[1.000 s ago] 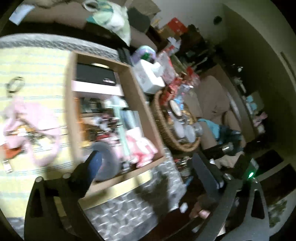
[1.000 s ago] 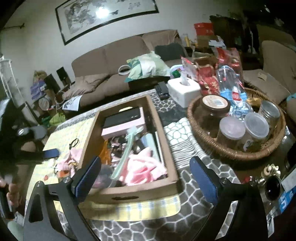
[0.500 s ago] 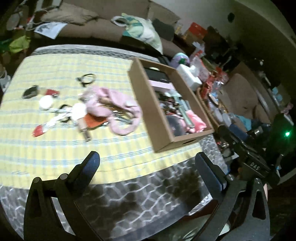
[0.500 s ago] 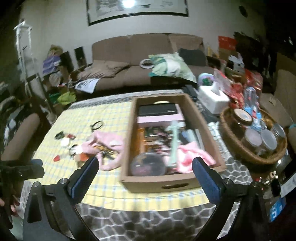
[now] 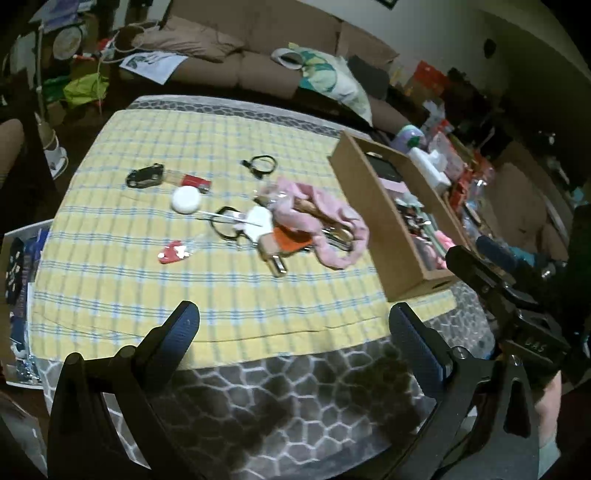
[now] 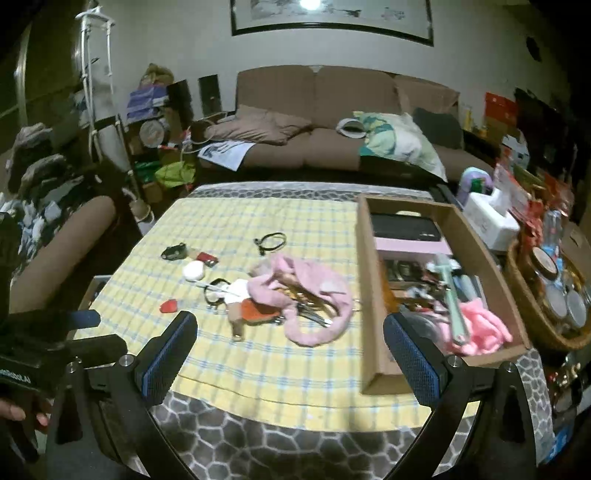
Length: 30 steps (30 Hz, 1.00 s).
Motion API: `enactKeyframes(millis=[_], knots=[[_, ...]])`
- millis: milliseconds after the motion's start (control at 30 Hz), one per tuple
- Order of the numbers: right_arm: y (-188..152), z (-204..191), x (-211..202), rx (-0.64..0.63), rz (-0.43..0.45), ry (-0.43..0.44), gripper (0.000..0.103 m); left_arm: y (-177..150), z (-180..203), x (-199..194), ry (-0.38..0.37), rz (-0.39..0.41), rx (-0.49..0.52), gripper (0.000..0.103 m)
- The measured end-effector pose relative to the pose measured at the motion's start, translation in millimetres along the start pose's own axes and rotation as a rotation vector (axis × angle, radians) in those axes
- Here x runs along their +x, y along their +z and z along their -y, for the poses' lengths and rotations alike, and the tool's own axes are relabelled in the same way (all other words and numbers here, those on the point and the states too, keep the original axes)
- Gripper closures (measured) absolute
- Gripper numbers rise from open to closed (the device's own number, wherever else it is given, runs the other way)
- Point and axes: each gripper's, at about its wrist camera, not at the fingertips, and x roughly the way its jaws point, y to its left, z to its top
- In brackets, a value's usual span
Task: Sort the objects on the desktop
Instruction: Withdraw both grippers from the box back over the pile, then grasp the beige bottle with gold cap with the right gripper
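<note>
**Both grippers pulled back, whole table in view**

Both cameras have backed off from the brown tray (image 6: pixel 373 295) since a second ago; the left one swung from close over the tray to a wide look at the yellow checked cloth (image 5: pixel 147 280). Cloth lies over a grey honeycomb-pattern cover (image 6: pixel 280 443) on a low table. Brown sofa (image 6: pixel 332 103) behind, framed picture (image 6: pixel 332 18) on the wall, clutter at the room's left side. Wicker basket (image 6: pixel 528 314) of jars just right of the tray, white tissue box (image 6: pixel 487 221) behind it.

Loose items on the cloth, left of the tray: pink fabric pouch (image 6: pixel 306 291) with keys tangled in it, white round piece (image 6: pixel 193 272), small red heart-shaped piece (image 6: pixel 169 305), black hair tie (image 6: pixel 271 240), dark key fob (image 6: pixel 173 252) beside a red tag (image 6: pixel 207 258). Tray already holds a black case (image 6: pixel 404 227), pink box, pink soft item (image 6: pixel 476 325) and mixed small things.

Left gripper (image 5: pixel 295 336) hovers over the near table edge, fingers wide apart, nothing between them. Right gripper (image 6: pixel 290 349) likewise spread and empty, near edge, aimed between pouch and tray. A hand (image 6: pixel 22 410) shows at the lower left of the right view, holding the left gripper's handle.
</note>
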Motion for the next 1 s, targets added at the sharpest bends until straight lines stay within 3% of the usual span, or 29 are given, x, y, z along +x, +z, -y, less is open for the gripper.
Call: enactKeyframes(millis=[233, 367, 567, 667, 700, 733, 800, 900, 1000], knots=[[5, -15, 47, 0.008, -0.045, 0.036, 0.000, 9, -42, 24, 0.030, 0.003, -0.041, 0.000], [6, -8, 80, 0.083, -0.082, 0.140, 0.000, 16, -63, 47, 0.047, -0.010, -0.069, 0.000], [5, -17, 125, 0.073, -0.134, 0.183, 0.004, 27, -108, 79, 0.076, -0.029, -0.165, 0.000], [-1, -27, 150, 0.031, -0.179, 0.206, 0.022, 32, -120, 85, 0.094, -0.038, -0.166, 0.000], [-4, -28, 156, 0.029, -0.192, 0.214, 0.033, 33, -123, 87, 0.094, -0.037, -0.158, 0.001], [-8, -30, 165, 0.030, -0.213, 0.225, 0.047, 34, -125, 89, 0.097, -0.041, -0.153, 0.005], [-15, -33, 180, 0.026, -0.249, 0.238, 0.059, 34, -130, 96, 0.111, -0.063, -0.146, 0.015], [-25, -43, 201, -0.018, -0.289, 0.242, 0.061, 29, -136, 104, 0.124, -0.090, -0.133, 0.019], [-25, -53, 209, -0.071, -0.269, 0.235, 0.061, 28, -144, 109, 0.153, -0.101, -0.117, 0.020]])
